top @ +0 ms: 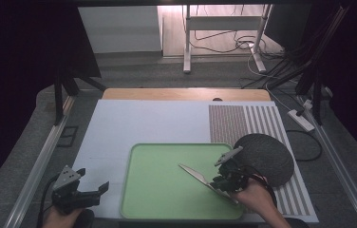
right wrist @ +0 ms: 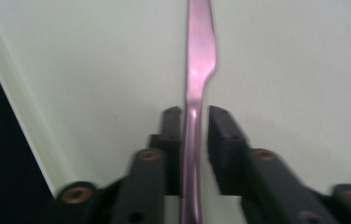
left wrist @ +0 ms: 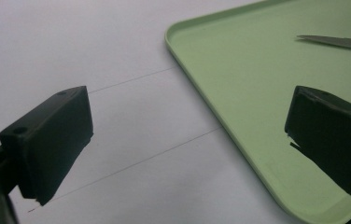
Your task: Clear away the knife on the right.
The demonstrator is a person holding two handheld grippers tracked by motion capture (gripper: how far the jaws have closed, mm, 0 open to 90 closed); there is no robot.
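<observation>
Knife (right wrist: 200, 60) sits clamped between the right tongs (right wrist: 194, 122), blade over the green tray (top: 157, 190).

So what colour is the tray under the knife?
Pale green tray, plain, no pattern; clearest in the high view.

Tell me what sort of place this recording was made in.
Probably a lab recording bench rather than a home: loose cables and a white power strip on the grey floor, a metal stand behind, and a patterned white mat covering the table.
</observation>
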